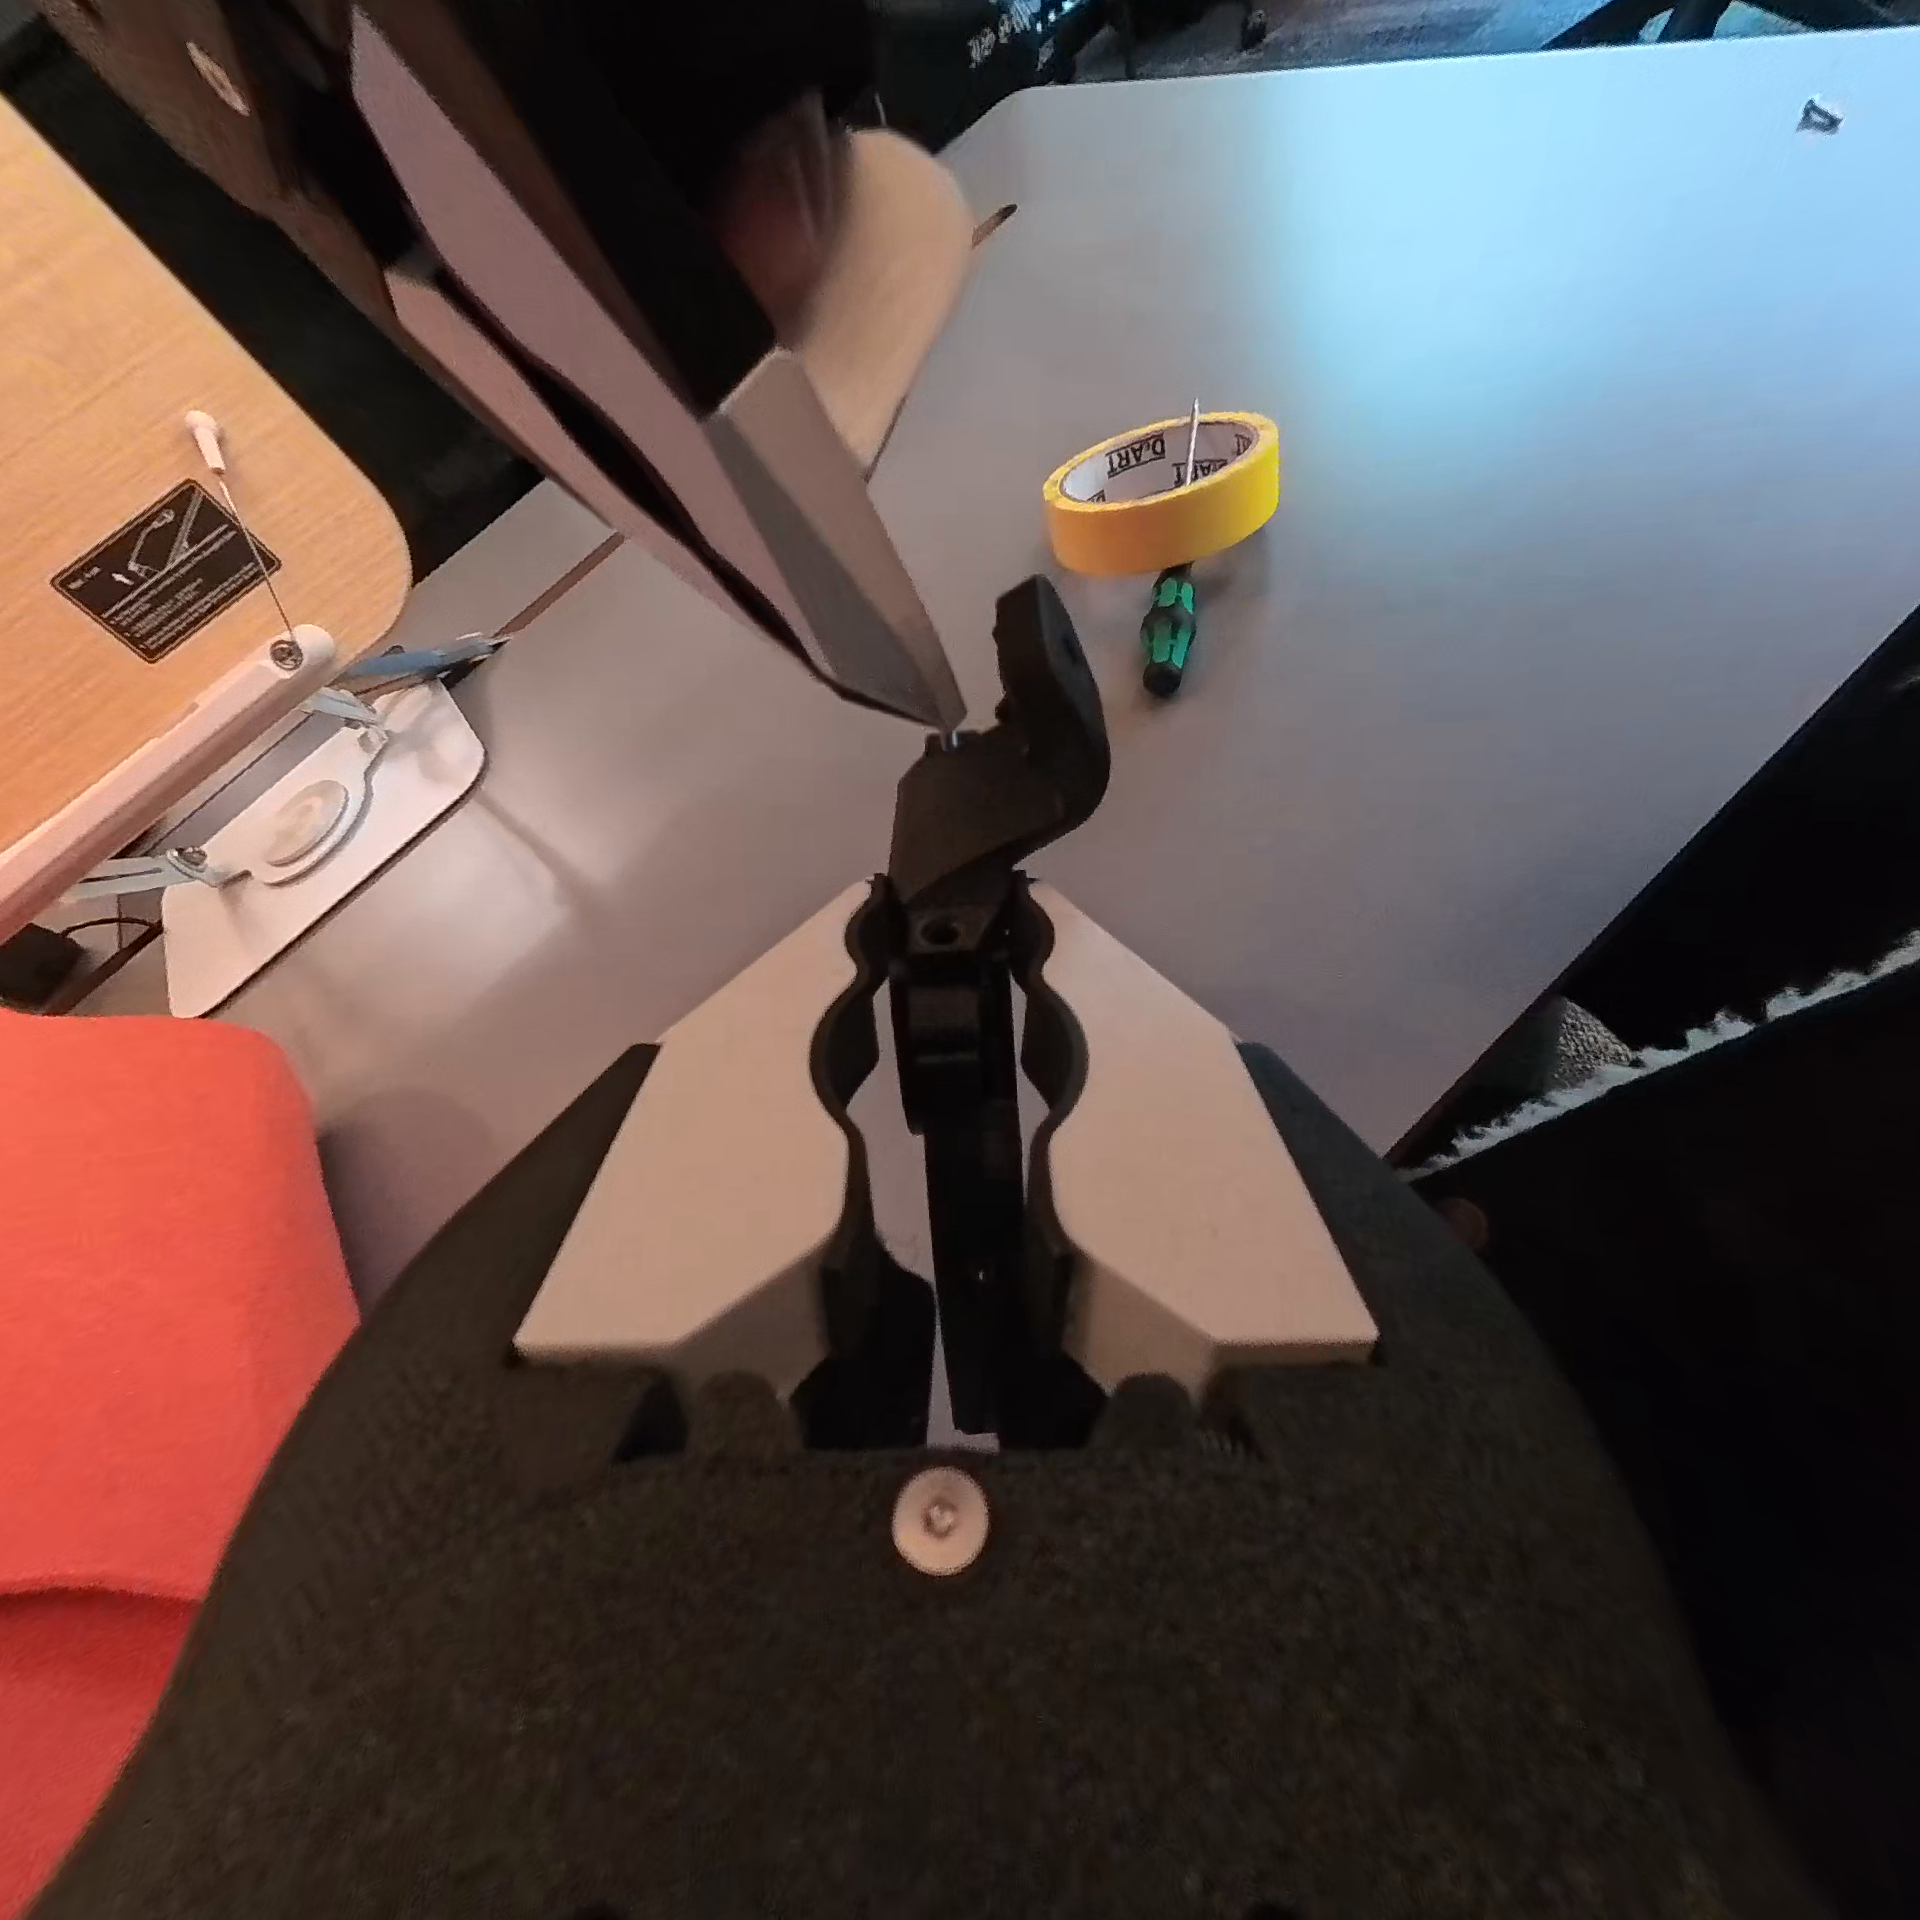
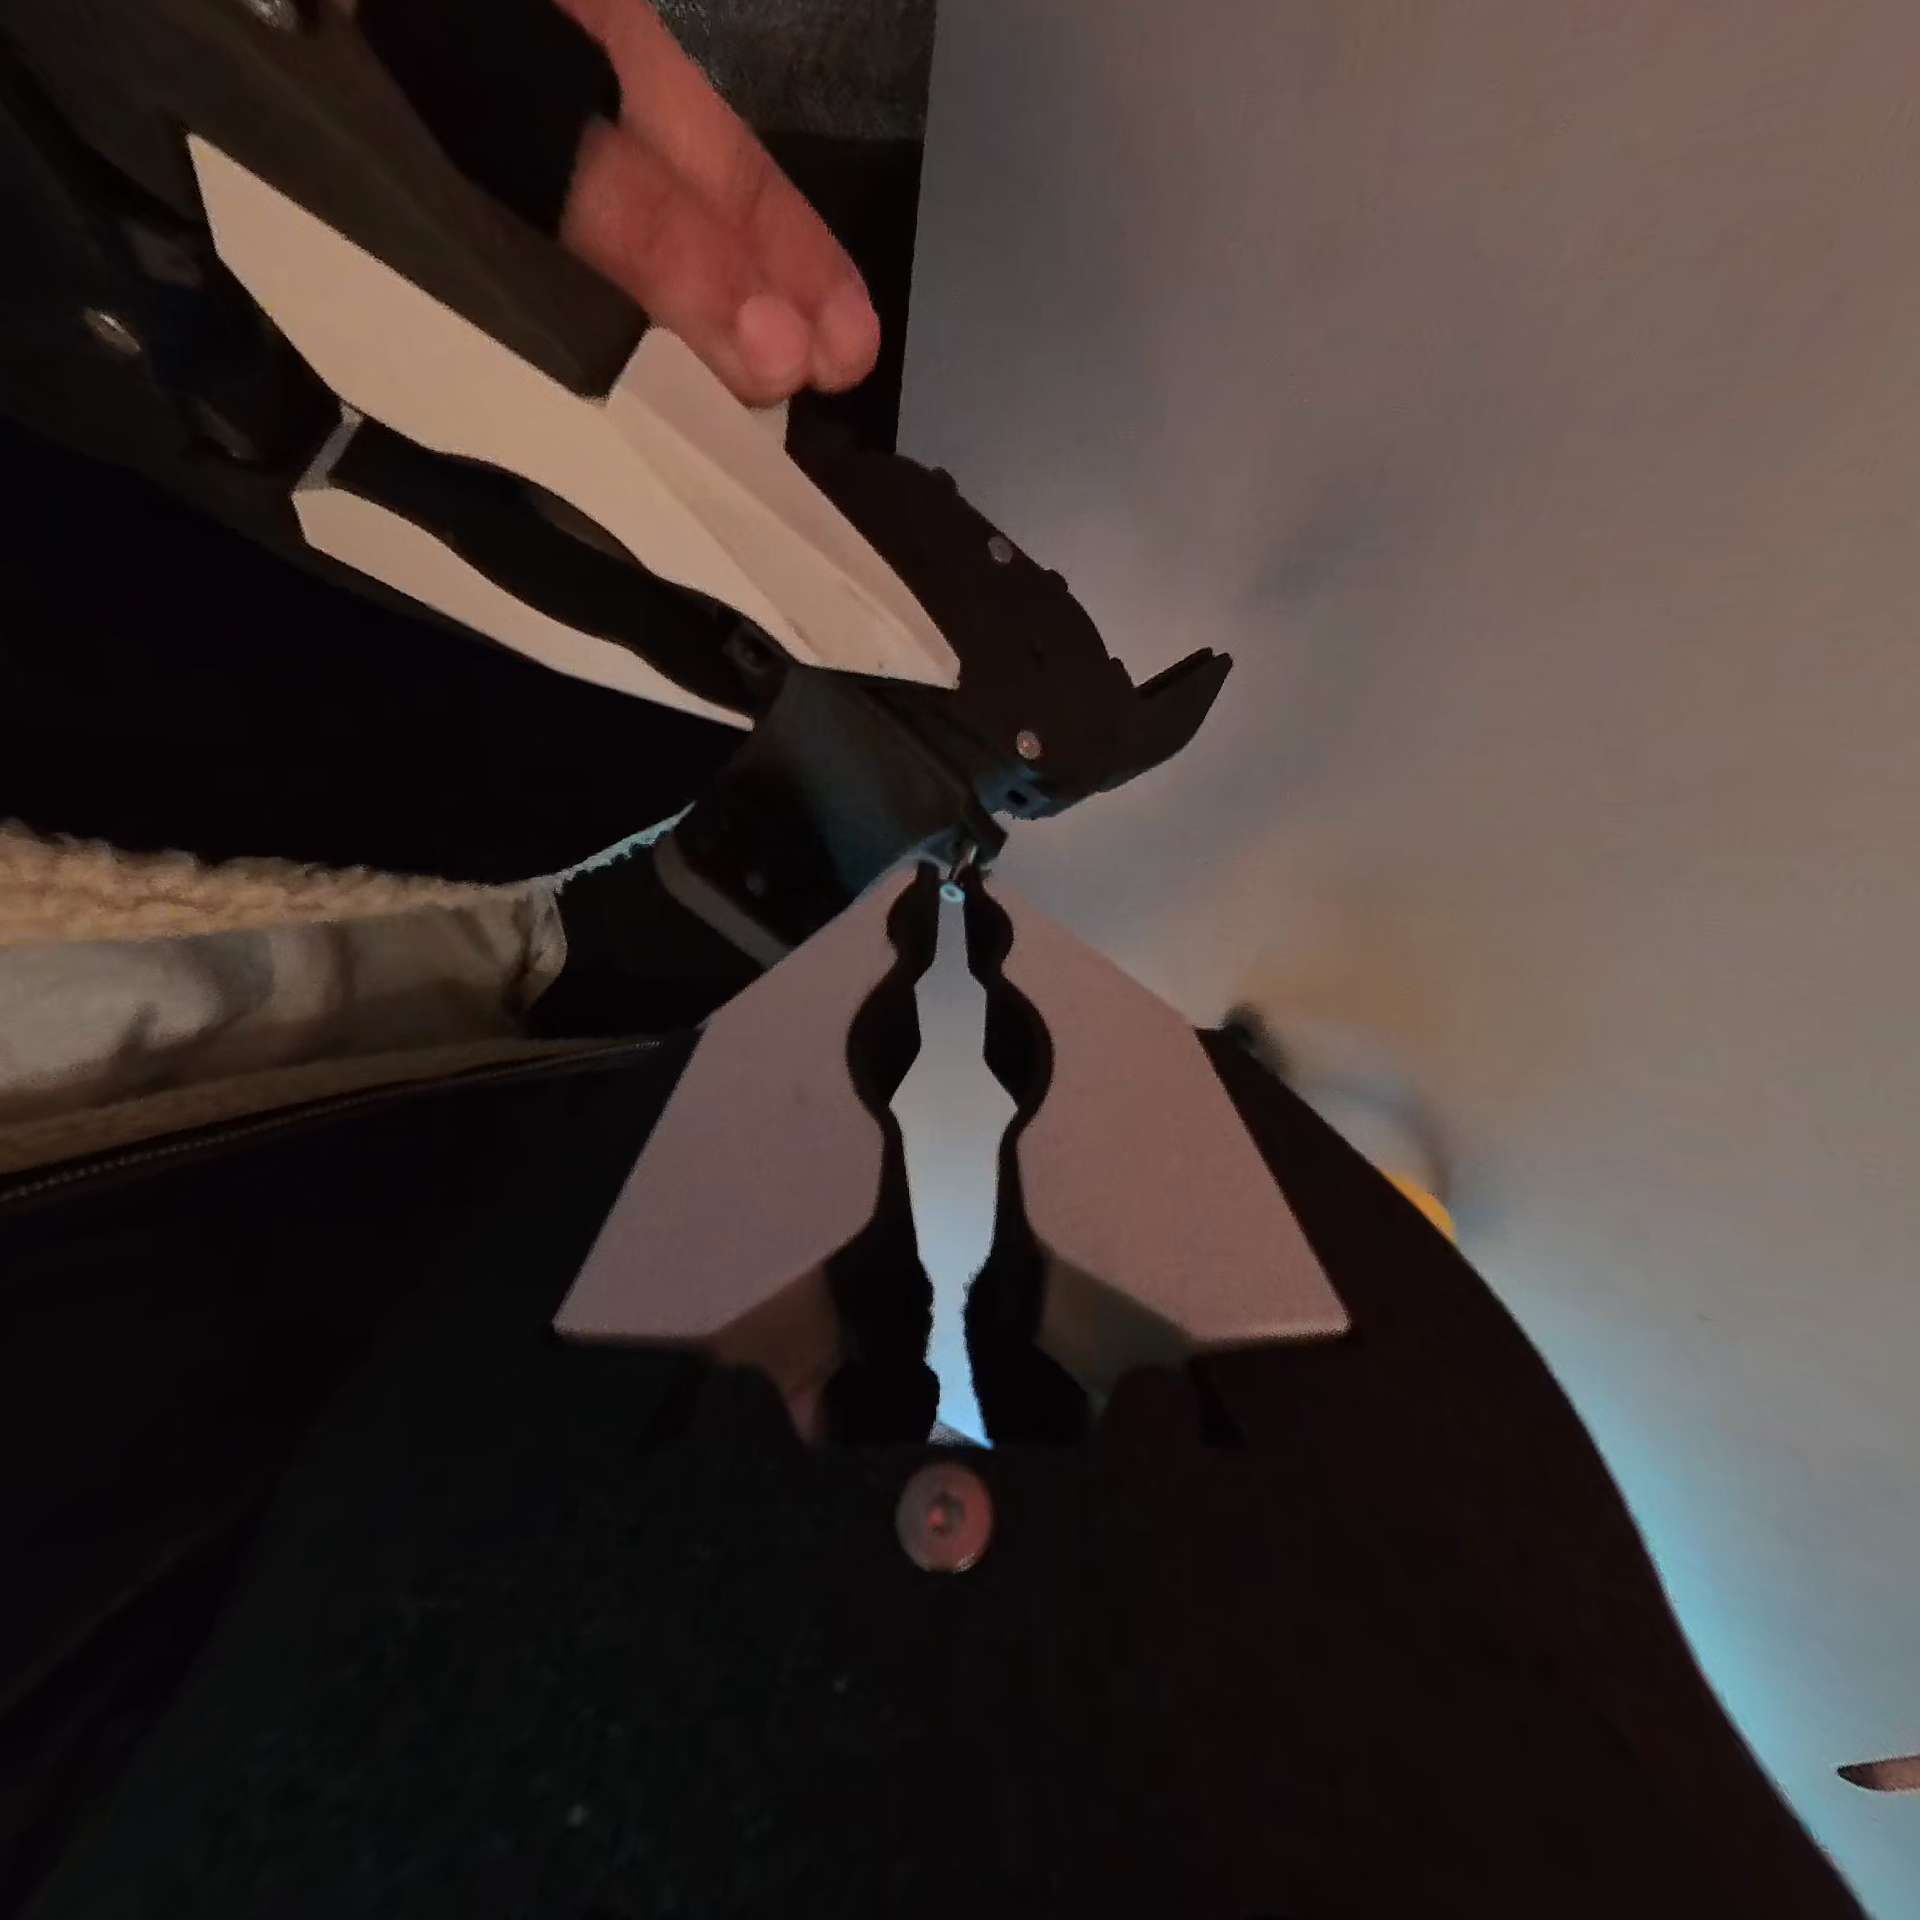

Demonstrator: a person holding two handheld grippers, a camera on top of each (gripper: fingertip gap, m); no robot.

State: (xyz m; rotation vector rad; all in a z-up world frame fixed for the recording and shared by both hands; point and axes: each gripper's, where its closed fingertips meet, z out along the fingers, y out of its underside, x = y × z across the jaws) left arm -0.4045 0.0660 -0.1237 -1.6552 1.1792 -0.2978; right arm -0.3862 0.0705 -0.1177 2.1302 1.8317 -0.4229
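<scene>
Clamped between the white fingers of my left gripper (image 1: 951, 914) is a black angular plastic bracket (image 1: 997, 769), which runs back along the slot between the jaws and juts out ahead of the tips, held up in the air above the pale grey table (image 1: 1507, 312). My right gripper (image 2: 951, 883) comes in from above and to the left in the left wrist view, its jaws drawn almost together on a tiny silvery screw (image 2: 954, 881), whose tip sits right at a small hole on the top edge of the bracket. Farther back on the table lie a roll of yellow masking tape (image 1: 1162, 497) and, touching its near side, a small green-and-black screwdriver (image 1: 1172, 634); a thin pin or needle seems to stand inside the roll, though I cannot tell for sure. An orange cloth (image 1: 135, 1351) fills the lower left corner. My worry is the screw: the hold on it is only at the very fingertips, so any sideways nudge against the bracket could flick it out and send it to the table or the floor. A slight tilt would also let it enter crooked and jam. The bracket is gripped low on its length, so pressure from above could pivot it in my left jaws.
</scene>
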